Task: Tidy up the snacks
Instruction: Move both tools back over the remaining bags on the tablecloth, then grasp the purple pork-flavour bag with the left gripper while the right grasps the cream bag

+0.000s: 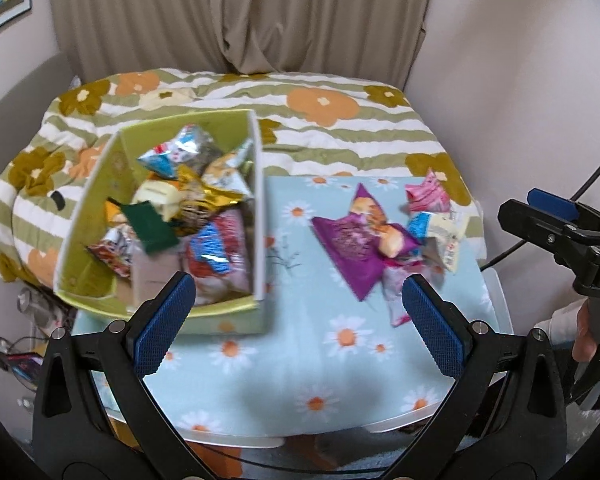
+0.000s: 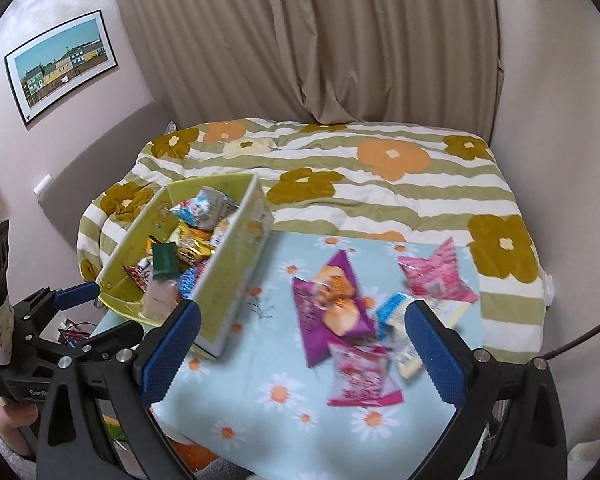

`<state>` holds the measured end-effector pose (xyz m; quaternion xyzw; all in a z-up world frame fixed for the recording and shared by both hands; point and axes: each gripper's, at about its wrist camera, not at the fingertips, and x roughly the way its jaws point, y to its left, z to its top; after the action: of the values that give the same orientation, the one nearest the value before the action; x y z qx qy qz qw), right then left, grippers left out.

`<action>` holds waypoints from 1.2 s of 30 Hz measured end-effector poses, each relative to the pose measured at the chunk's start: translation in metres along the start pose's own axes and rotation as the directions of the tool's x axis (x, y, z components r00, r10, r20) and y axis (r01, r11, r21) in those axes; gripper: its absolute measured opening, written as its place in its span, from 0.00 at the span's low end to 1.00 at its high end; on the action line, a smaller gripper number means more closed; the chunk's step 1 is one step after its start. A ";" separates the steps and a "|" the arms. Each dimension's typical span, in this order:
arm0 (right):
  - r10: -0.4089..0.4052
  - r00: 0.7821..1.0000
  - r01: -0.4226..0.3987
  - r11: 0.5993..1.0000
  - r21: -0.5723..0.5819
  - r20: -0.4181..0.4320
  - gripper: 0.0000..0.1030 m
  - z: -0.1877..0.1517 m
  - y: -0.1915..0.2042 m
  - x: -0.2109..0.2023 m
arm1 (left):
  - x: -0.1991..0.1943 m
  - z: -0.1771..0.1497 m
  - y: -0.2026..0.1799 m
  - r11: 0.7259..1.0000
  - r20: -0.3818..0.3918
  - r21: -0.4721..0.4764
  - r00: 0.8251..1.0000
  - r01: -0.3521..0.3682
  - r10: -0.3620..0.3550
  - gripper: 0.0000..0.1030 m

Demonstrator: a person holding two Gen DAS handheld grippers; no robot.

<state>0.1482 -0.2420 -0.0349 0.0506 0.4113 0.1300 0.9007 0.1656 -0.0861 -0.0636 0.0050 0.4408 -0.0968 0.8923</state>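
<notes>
A green cardboard box (image 1: 100, 184) (image 2: 228, 272) holding several snack packets stands on the left of a small table with a daisy-print cloth (image 1: 300, 360) (image 2: 268, 432). To its right lies a loose pile: a purple packet (image 1: 352, 240) (image 2: 324, 304), a pink packet (image 1: 426, 194) (image 2: 436, 276), a pink-and-white packet (image 2: 360, 376) and a pale yellow packet (image 1: 446, 236) (image 2: 408, 354). My left gripper (image 1: 298, 324) hovers open above the table's front, nothing between its fingers. My right gripper (image 2: 300, 344) is open over the loose pile, also empty.
A bed with a green-striped floral quilt (image 1: 340, 128) (image 2: 380, 184) lies directly behind the table, beige curtains beyond. The right gripper's body (image 1: 572, 240) and a hand show at the right edge of the left wrist view. Clutter and cables (image 1: 24, 344) lie on the floor, left.
</notes>
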 end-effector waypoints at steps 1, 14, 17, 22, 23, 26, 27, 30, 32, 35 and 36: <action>0.003 1.000 -0.003 1.000 0.005 -0.003 0.99 -0.002 -0.008 -0.001 | 0.002 0.000 -0.010 1.000 0.001 0.016 1.000 -0.004 0.004 0.99; -0.055 0.993 0.075 0.974 0.215 -0.101 0.99 -0.021 -0.102 0.030 | 0.104 0.036 -0.080 0.977 -0.111 0.185 0.990 0.110 -0.090 0.99; -0.039 0.991 0.076 0.950 0.302 -0.128 0.99 -0.025 -0.122 0.046 | 0.138 0.047 -0.085 0.966 -0.168 0.219 0.980 0.138 -0.102 0.99; -0.003 0.987 0.072 0.903 0.424 -0.163 0.99 -0.026 -0.147 0.075 | 0.189 0.052 -0.094 0.924 -0.291 0.325 0.951 0.200 -0.104 0.99; 0.004 0.985 0.074 0.895 0.439 -0.174 0.99 -0.027 -0.150 0.083 | 0.196 0.051 -0.096 0.913 -0.315 0.347 0.944 0.214 -0.101 0.99; 0.018 0.979 0.082 0.878 0.471 -0.203 0.99 -0.028 -0.154 0.102 | 0.213 0.048 -0.104 0.870 -0.368 0.424 0.925 0.254 -0.091 0.99; 0.022 0.977 0.084 0.874 0.479 -0.210 0.99 -0.028 -0.155 0.107 | 0.217 0.046 -0.107 0.855 -0.379 0.451 0.922 0.256 -0.076 0.99; 0.031 0.973 0.092 0.857 0.507 -0.229 0.99 -0.031 -0.157 0.121 | 0.229 0.042 -0.112 0.819 -0.398 0.510 0.916 0.261 -0.045 0.99; 0.040 0.970 0.097 0.844 0.527 -0.241 0.99 -0.033 -0.159 0.130 | 0.238 0.042 -0.114 0.809 -0.409 0.525 0.912 0.266 -0.034 0.99; 0.056 0.966 0.099 0.822 0.560 -0.254 0.99 -0.037 -0.163 0.140 | 0.252 0.042 -0.114 0.806 -0.442 0.512 0.895 0.297 -0.049 0.99; 0.064 0.965 0.098 0.815 0.572 -0.255 0.99 -0.038 -0.164 0.144 | 0.256 0.042 -0.115 0.806 -0.452 0.508 0.891 0.303 -0.050 0.99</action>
<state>0.2411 -0.3608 -0.1971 0.3009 0.5473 -0.0039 0.7809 0.3300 -0.2456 -0.2306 0.2477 0.5704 -0.3043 0.7216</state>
